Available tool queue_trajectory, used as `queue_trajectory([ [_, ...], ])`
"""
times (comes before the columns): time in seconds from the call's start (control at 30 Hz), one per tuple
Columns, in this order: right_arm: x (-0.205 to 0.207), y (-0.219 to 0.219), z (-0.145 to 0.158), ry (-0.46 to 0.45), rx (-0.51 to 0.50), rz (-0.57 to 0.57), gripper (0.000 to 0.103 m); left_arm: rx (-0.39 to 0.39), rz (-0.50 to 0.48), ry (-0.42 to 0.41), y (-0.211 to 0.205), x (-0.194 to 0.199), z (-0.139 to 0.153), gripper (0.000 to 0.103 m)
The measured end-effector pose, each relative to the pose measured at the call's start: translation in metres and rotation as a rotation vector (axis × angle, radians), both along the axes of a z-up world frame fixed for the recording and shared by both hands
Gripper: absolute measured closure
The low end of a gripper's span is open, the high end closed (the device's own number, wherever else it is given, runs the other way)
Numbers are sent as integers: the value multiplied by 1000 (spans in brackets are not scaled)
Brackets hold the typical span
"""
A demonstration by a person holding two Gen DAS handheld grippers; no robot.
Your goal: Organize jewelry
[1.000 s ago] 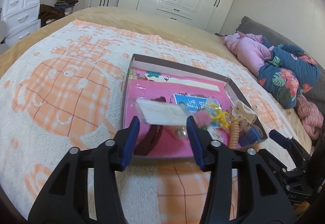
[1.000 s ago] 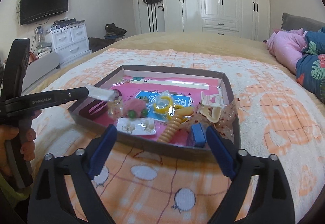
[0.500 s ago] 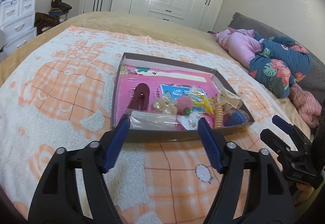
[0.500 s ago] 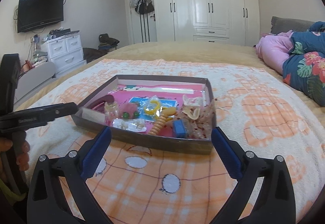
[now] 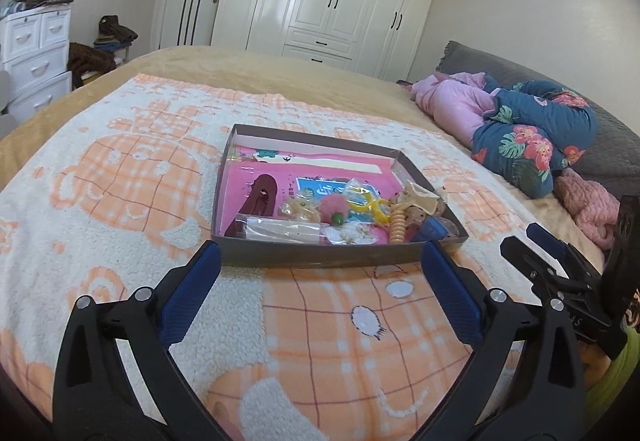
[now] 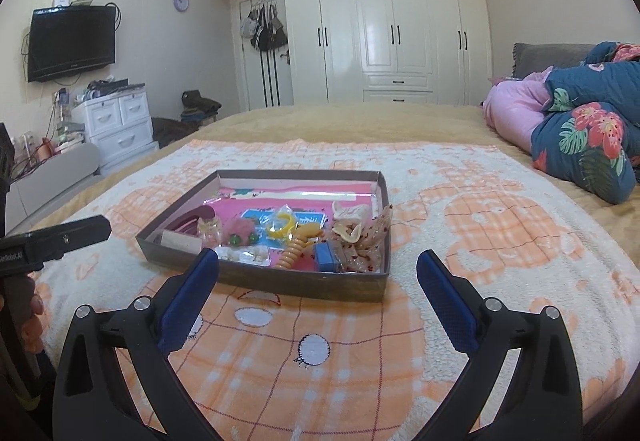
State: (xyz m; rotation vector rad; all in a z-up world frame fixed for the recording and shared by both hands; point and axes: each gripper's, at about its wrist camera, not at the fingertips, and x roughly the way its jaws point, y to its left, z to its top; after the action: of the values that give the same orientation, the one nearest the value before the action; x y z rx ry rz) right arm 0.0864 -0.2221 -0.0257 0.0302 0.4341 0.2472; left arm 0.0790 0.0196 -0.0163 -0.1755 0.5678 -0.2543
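With the jewelry gathered in the box on the bed, the left claw is seen opening emptily, the right claw held wide and empty, little apparently left.

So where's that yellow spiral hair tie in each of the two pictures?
Left wrist view: the yellow spiral hair tie lies near the tray's front right corner.
Right wrist view: the hair tie sits front and centre in the tray.
Shared landmark: the blue block just right of it.
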Motion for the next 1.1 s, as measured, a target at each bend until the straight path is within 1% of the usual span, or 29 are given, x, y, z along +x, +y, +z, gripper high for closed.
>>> queue_trajectory([
  [0.4,-26,-3,14,-98,-32,-17,6,72,51,-64,-11,-18,4,11],
  [0.67,-39,-6,19,-143,-29,-33,6,81,101,-98,-10,-26,8,11],
  [0.83,-47,-5,18,-162,-41,-39,6,100,113,-132,-12,-32,11,11],
  [0.9,-51,-4,18,-173,-45,-40,6,97,110,-149,-12,-36,13,11],
  [0.97,-56,-2,18,-189,-49,-40,6,88,109,-173,-12,-39,15,11],
  [1.1,-64,-2,21,-238,-50,-45,6,95,118,-204,-14,-44,18,11],
])
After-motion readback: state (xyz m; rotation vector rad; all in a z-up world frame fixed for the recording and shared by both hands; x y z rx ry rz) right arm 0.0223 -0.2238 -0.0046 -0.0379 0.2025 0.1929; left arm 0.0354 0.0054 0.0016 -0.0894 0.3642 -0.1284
